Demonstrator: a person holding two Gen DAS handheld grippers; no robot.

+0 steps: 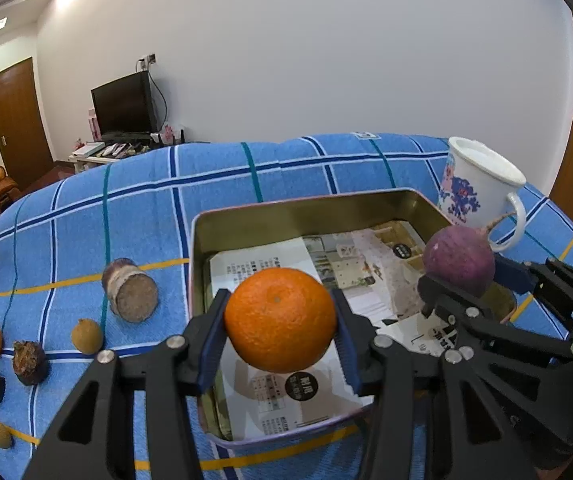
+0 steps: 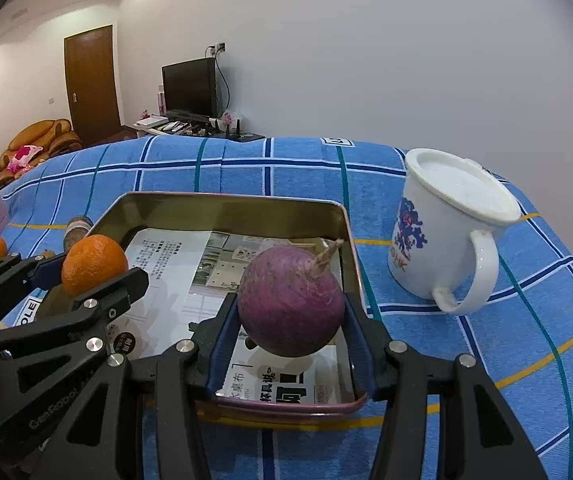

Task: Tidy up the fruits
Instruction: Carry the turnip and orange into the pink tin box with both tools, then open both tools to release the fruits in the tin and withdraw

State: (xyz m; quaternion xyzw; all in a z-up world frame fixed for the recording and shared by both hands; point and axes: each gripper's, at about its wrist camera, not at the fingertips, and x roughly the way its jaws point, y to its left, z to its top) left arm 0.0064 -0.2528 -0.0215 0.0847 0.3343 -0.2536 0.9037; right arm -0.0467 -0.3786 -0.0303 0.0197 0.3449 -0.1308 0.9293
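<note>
Left gripper [image 1: 280, 320] clamps an orange [image 1: 280, 318]; right gripper [image 2: 290, 312] clamps a purple radish [image 2: 291, 300]. Both hang over the paper-lined tin [image 1: 286, 210]. Risk: released round produce may roll, or grippers collide.

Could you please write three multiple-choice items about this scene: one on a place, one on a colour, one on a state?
1. Where is the mug?
A. inside the tin
B. on the cloth, right of the tin
C. on the orange

2. What colour is the round vegetable in the right gripper?
A. purple
B. green
C. white

3. What is the left gripper doing?
A. empty and open
B. shut on the orange
C. shut on the mug

Answers: 1 B, the mug stands on the cloth beside the tin. 2 A, its skin is purple. 3 B, both pads press the orange.
</note>
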